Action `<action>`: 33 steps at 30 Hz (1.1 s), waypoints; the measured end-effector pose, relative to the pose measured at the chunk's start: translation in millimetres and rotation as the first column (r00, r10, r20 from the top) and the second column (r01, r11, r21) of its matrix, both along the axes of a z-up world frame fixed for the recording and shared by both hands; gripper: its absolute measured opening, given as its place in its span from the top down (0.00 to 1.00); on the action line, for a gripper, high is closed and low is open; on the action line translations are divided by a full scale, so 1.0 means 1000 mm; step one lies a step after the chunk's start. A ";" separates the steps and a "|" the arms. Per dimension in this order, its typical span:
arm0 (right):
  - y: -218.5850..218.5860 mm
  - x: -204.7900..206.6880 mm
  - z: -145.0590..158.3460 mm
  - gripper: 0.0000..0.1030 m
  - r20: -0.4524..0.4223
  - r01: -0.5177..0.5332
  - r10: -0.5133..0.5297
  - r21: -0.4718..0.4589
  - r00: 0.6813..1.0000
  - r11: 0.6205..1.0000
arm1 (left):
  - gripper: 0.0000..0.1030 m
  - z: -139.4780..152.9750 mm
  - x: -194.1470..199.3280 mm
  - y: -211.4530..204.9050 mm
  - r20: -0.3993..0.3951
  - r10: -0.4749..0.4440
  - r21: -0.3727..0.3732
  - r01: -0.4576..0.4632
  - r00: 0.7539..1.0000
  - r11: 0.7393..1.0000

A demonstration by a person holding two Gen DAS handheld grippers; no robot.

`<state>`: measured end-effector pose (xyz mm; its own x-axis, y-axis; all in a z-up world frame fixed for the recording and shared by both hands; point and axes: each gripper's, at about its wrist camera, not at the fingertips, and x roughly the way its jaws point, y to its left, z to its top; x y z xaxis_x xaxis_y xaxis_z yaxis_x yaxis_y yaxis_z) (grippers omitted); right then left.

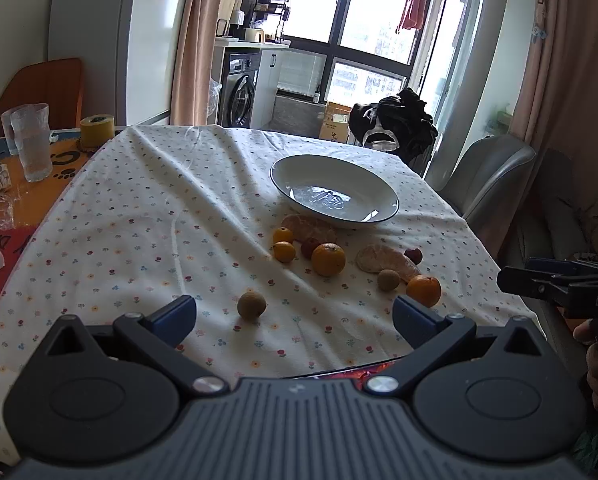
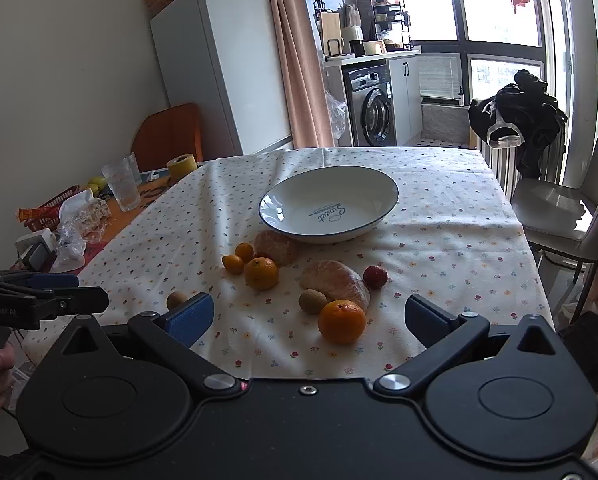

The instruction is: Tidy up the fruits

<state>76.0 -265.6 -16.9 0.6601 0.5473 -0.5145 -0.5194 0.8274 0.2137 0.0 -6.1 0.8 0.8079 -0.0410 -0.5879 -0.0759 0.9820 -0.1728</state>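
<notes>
Glossy white round ceramic bowl (image 2: pixel 329 204) with thin dark rim on wrinkled flower-print cloth tabletop (image 2: pixel 439 216), smooth oranges (image 2: pixel 342 321), peeled segments (image 2: pixel 334 280), small brown fruits (image 2: pixel 312 301) just before the bowl, left claw (image 1: pixel 293 318) wide, right claw (image 2: pixel 309 320) wide, both holding nothing.

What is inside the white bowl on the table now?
The white bowl holds no fruit; only the printed word "Sweet" shows on its bottom. All fruits lie on the tablecloth. Nothing covers the inside.

Oranges (image 2: pixel 342 321), peeled citrus (image 2: pixel 333 279), kumquats (image 2: pixel 233 263) and brown fruits (image 2: pixel 312 301) lie scattered before the empty white bowl (image 2: pixel 383 184).
</notes>
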 end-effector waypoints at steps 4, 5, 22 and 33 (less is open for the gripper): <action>0.001 -0.001 0.000 0.00 0.000 -0.004 0.004 -0.005 1.000 1.000 | 0.00 0.001 0.000 0.001 0.006 -0.001 -0.007 0.001 1.000 1.000; 0.002 -0.001 0.001 0.00 0.000 -0.001 0.001 -0.006 1.000 1.000 | 0.00 0.001 -0.001 0.001 0.007 0.000 -0.009 0.000 1.000 1.000; 0.005 -0.002 0.004 0.00 0.014 -0.005 0.005 -0.019 1.000 1.000 | 0.00 0.003 -0.002 0.004 0.020 -0.004 -0.016 0.004 1.000 1.000; 0.001 -0.002 0.006 0.00 0.020 -0.002 0.002 -0.007 1.000 1.000 | 0.00 0.002 -0.001 0.004 0.021 -0.007 -0.012 0.007 1.000 1.000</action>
